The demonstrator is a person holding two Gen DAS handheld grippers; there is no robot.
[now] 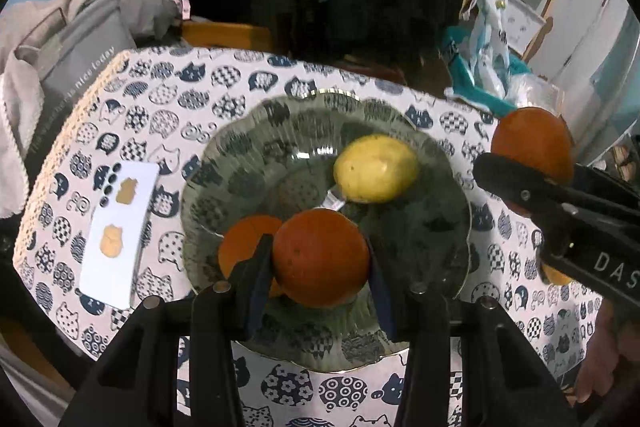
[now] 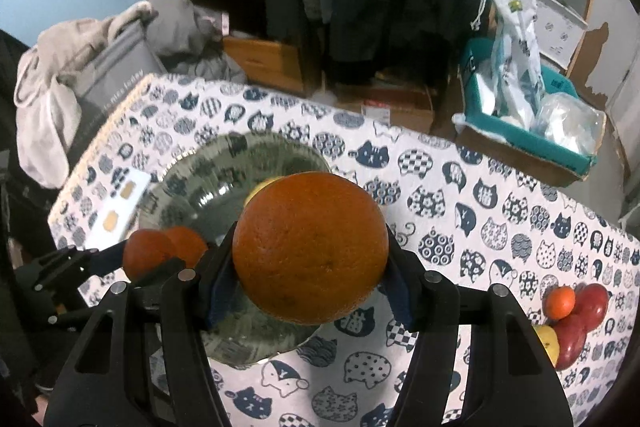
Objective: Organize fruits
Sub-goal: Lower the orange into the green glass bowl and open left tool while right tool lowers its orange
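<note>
A dark glass plate [image 1: 432, 227] lies on the cat-print tablecloth; it also shows in the right wrist view [image 2: 208, 183]. On it are a yellow lemon [image 1: 376, 169] and an orange [image 1: 244, 243]. My left gripper [image 1: 320, 263] is shut on a second orange [image 1: 320, 259] just above the plate's near side. My right gripper [image 2: 310, 279] is shut on a big orange [image 2: 310, 249], held above the plate's right edge; it shows at the right of the left wrist view [image 1: 532, 143]. The left gripper's orange [image 2: 146, 259] shows at the left of the right wrist view.
A white card [image 1: 120, 235] with two tan shapes lies left of the plate. A small pile of fruit [image 2: 572, 319], red, orange and yellow, sits at the table's right. A teal box with bags [image 2: 528, 115] stands beyond the table. Grey clothes [image 2: 80, 75] lie at the far left.
</note>
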